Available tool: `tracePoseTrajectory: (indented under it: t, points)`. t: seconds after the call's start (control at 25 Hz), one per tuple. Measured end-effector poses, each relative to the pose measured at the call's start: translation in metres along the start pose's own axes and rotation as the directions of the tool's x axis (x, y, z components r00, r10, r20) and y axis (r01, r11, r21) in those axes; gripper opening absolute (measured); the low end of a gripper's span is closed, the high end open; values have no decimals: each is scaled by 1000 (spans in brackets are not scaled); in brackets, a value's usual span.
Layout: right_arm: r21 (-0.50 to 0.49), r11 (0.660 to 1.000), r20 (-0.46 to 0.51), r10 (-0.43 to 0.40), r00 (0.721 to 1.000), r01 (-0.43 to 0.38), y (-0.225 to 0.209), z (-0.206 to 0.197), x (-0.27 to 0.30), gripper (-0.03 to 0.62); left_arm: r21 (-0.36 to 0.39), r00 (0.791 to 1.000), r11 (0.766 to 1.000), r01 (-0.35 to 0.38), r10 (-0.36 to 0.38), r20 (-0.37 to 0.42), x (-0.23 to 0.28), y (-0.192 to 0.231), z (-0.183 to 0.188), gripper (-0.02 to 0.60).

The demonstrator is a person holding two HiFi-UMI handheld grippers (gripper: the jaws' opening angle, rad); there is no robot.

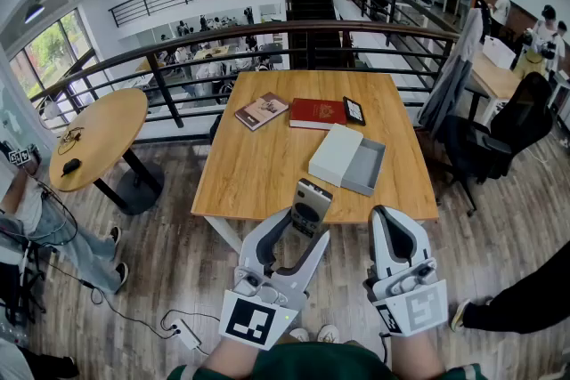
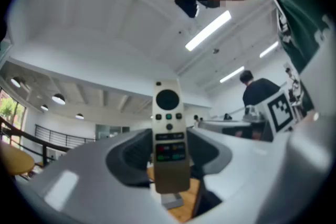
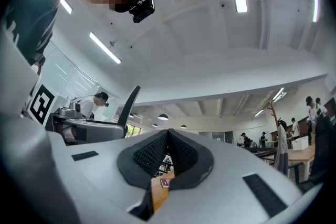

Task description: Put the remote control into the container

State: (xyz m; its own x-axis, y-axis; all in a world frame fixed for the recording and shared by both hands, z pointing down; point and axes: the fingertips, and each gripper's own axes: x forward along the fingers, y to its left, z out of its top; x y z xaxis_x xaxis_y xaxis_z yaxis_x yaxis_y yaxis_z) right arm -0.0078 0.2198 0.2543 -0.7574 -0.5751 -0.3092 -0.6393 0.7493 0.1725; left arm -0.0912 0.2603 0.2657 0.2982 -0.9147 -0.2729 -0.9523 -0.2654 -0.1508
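The remote control (image 1: 312, 202) is a slim beige handset with dark buttons. It is held upright above the near edge of the wooden table (image 1: 258, 173), with my left gripper (image 1: 305, 223) shut on its lower half. In the left gripper view the remote control (image 2: 169, 134) stands between the two grey jaws, button side toward the camera. The container (image 1: 365, 167) is an open grey box on the table's right half, and its white lid (image 1: 335, 153) lies against its left side. My right gripper (image 1: 393, 233) hovers beside the left one, and its jaws (image 3: 168, 136) are shut with nothing between them.
A red book (image 1: 318, 113), a brown book (image 1: 261, 110) and a dark phone (image 1: 354, 110) lie at the table's far side. Beyond it runs a railing (image 1: 267, 36). A round table (image 1: 93, 136) stands left, an office chair (image 1: 499, 138) right. A power strip (image 1: 183, 334) lies on the floor.
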Motion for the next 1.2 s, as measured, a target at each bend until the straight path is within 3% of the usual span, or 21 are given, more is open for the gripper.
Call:
tracePoseTrajectory:
  t: [0.68,1.2]
  points:
    - [9,1000,5,12,1000,-12,-11,-2,-3,17,-23,1000,1000,-10,9,-4,12,-5,-4,206]
    - [52,994,38,93,995,-95,-30,-6,-19,17,-10,999,1000,-22,22,-40,30,-23,-11,206]
